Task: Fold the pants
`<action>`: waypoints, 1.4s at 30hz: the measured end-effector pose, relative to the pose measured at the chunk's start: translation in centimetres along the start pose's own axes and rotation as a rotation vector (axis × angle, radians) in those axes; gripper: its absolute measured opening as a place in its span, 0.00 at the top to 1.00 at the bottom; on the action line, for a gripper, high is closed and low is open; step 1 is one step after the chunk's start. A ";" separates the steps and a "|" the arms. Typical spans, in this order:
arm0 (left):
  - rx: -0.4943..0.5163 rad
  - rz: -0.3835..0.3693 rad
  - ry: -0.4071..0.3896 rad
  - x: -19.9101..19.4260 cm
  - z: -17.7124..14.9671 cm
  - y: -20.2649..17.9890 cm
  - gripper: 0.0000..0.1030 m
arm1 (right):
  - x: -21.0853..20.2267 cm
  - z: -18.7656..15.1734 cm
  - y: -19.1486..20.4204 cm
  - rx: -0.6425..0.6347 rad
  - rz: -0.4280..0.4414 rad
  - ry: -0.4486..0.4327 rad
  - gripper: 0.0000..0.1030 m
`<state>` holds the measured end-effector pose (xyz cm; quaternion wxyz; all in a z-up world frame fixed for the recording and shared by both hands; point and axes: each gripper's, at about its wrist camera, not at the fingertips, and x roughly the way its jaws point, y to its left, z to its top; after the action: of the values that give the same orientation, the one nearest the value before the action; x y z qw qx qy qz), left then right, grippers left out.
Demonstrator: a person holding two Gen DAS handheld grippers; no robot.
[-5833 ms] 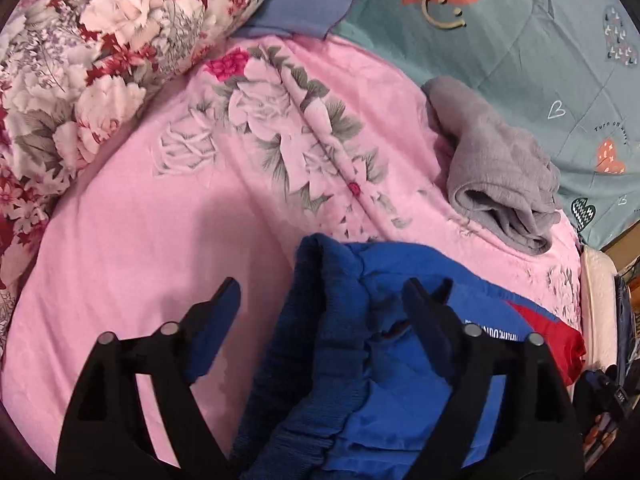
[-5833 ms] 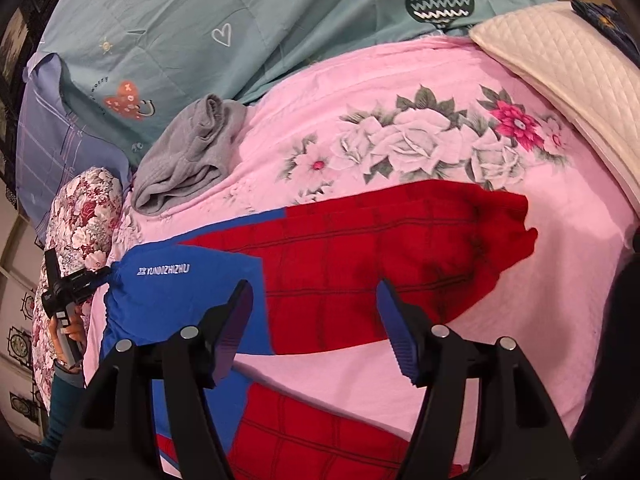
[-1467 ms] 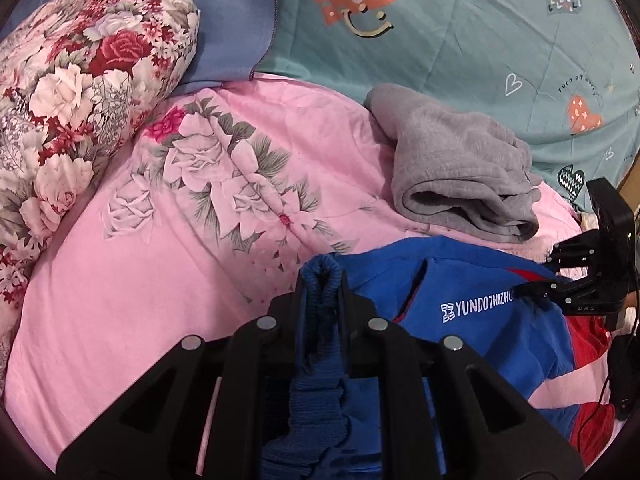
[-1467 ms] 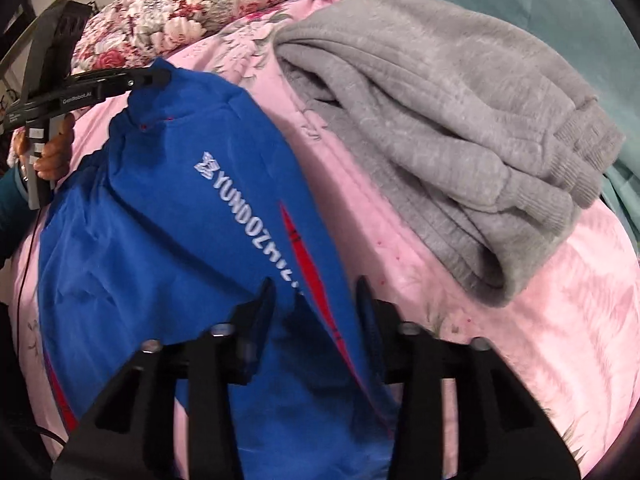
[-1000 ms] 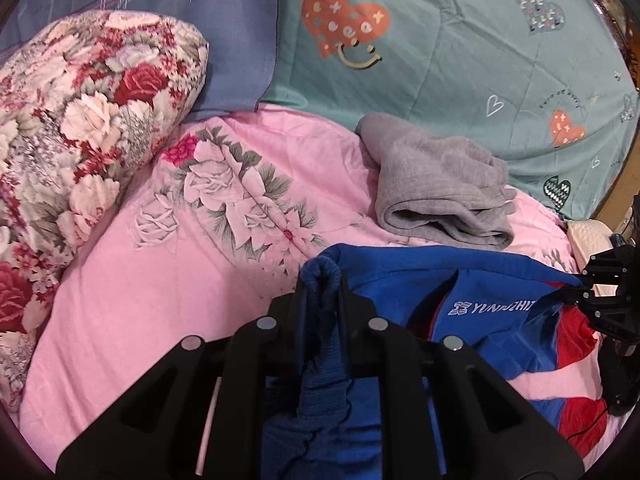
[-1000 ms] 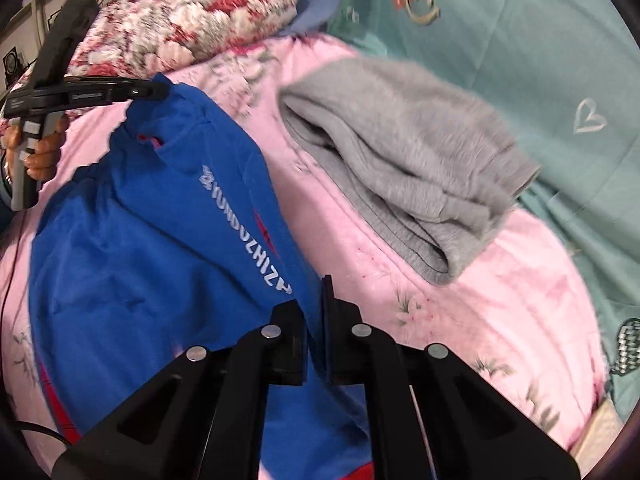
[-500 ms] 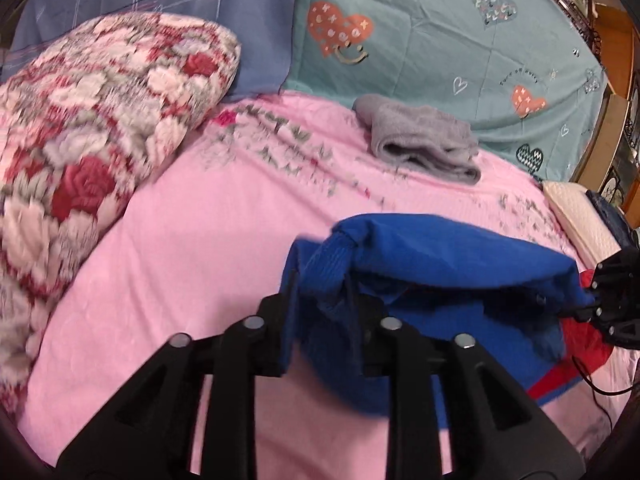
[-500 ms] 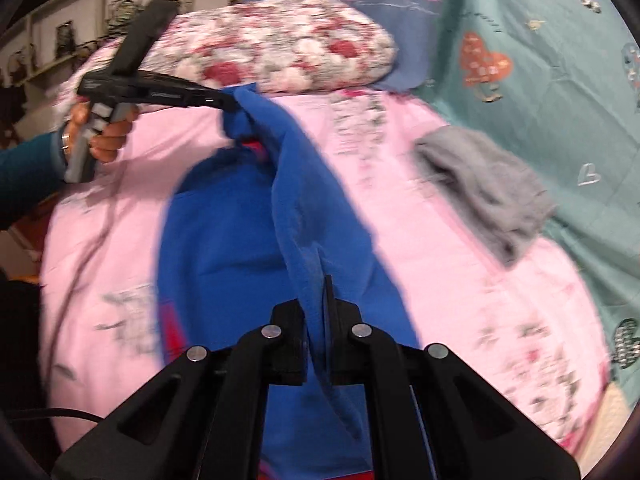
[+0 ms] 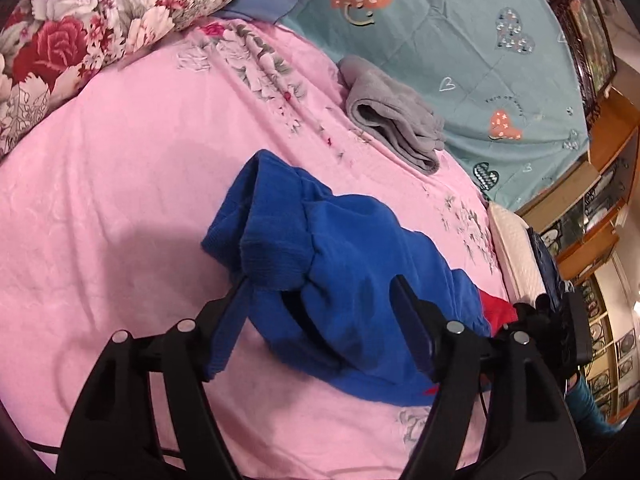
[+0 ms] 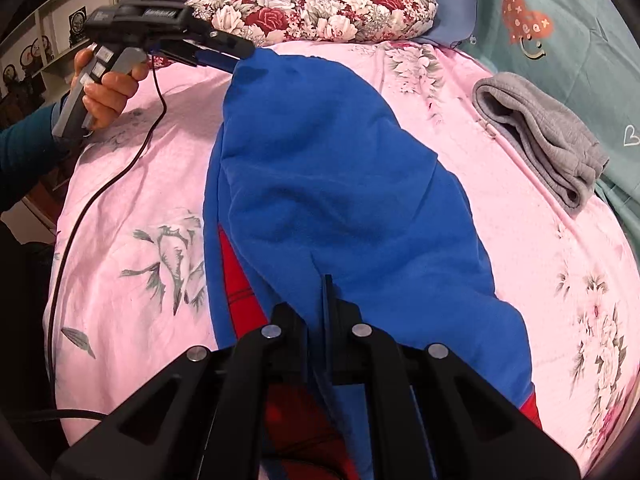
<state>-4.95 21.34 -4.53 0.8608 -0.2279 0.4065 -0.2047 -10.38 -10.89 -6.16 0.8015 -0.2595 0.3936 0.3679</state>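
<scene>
Since half a second ago, the left gripper (image 9: 320, 300) has spread its jaws, which have just been opening; the ribbed waistband of the blue pants (image 9: 344, 280) lies between the parted fingers (image 9: 412, 328), unpinched. Folded over onto their red legs, the pants now rest on the pink sheet (image 9: 120, 200). Right gripper (image 10: 325, 300) stays clamped on the blue fabric edge. Gray garment (image 10: 536, 136) lies well apart, beside the teal quilt (image 9: 460, 40).
</scene>
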 end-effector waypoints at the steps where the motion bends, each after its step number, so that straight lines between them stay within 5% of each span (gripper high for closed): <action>1: -0.016 0.015 -0.001 0.3 0.1 0.2 0.37 | 0.1 0.0 0.2 -0.002 0.002 0.005 0.95; 3: -0.049 0.043 -0.004 0.6 0.4 0.5 0.63 | 0.2 -0.5 0.6 -0.006 0.002 0.010 0.94; 5: -0.065 0.045 -0.003 0.3 0.6 0.9 0.64 | 0.2 -0.7 0.7 0.001 0.009 0.014 0.94; 9: -0.051 0.082 -0.023 -0.5 0.0 1.0 0.65 | -0.3 -1.0 0.8 0.020 0.029 0.003 0.94; 12: -0.002 0.198 0.014 0.3 -0.7 1.2 0.62 | 0.3 -1.5 1.2 0.040 0.050 0.015 0.91; 15: 0.006 0.254 0.060 0.7 -1.4 1.9 0.40 | 0.8 -2.1 1.3 0.085 0.028 0.004 0.83; 17: 0.009 0.234 0.049 -0.4 -1.4 2.1 0.34 | 0.1 -2.6 0.2 0.189 0.063 0.000 0.54; 18: 0.013 0.238 0.033 -1.3 -1.4 2.2 0.31 | -1.1 -3.2 -0.5 0.243 0.066 -0.024 0.50; 22: 0.017 0.274 -0.040 -4.2 -1.0 2.3 0.31 | -8.8 -6.9 -4.3 0.480 -0.043 -0.186 0.48; 25: 0.020 0.218 -0.082 -5.0 -0.2 0.9 0.30 | -16.5 -14.1 -8.6 0.831 -0.205 -0.331 0.32; 27: 0.075 0.172 -0.083 -4.2 0.0 -1.3 0.28 | -19.4 -19.3 -10.3 1.053 -0.256 -0.378 0.31; 31: 0.240 0.158 -0.025 -0.4 -0.7 -6.0 0.26 | -19.8 -27.5 -12.2 1.403 -0.191 -0.410 0.31; 38: 0.347 0.332 0.073 4.8 -2.3 -6.4 0.27 | -15.9 -30.9 -12.8 1.533 -0.081 -0.403 0.31; 42: 0.373 0.435 0.090 5.2 -2.4 -5.5 0.45 | -15.0 -30.2 -13.3 1.510 -0.044 -0.396 0.31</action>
<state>-4.73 13.54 -5.92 0.8925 0.0362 0.4391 -0.0965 -19.42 -45.94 -8.91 0.8235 0.4189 0.3819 0.0238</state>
